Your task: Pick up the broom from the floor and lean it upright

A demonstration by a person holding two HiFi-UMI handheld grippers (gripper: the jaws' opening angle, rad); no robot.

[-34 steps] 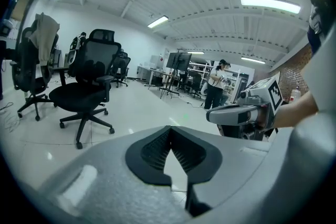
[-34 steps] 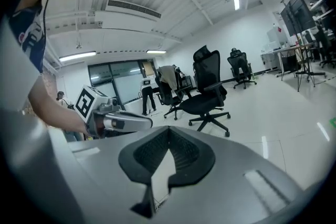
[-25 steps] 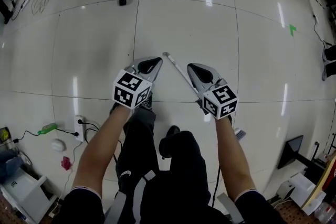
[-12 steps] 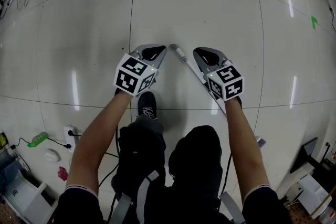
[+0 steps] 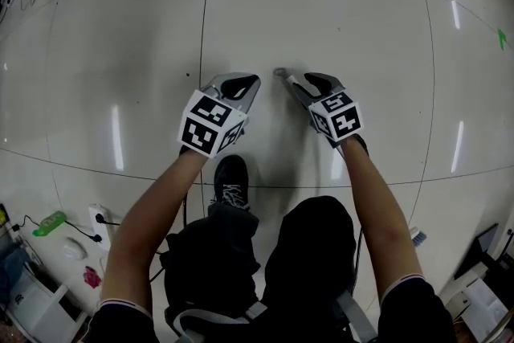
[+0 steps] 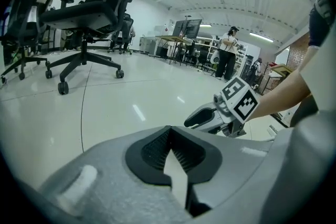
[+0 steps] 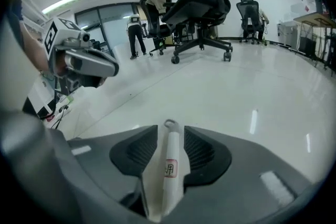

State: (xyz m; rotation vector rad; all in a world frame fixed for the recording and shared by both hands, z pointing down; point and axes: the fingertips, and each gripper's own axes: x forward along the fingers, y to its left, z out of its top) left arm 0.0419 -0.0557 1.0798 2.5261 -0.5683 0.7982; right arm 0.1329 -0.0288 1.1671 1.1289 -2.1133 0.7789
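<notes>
Our right gripper (image 5: 315,81) has just been opening its jaws. They stand apart, one on each side of the broom (image 7: 169,162) handle, not squeezing it. The broom lies flat on the floor (image 5: 241,4), near our right foot. Our left gripper (image 5: 243,83) is closed with nothing in it. We should keep the handle in the middle, then squeeze hard before lifting.

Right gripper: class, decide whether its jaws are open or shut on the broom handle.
Open. The right gripper jaws have just been opening; the handle lies between them with gaps on either side.
</notes>
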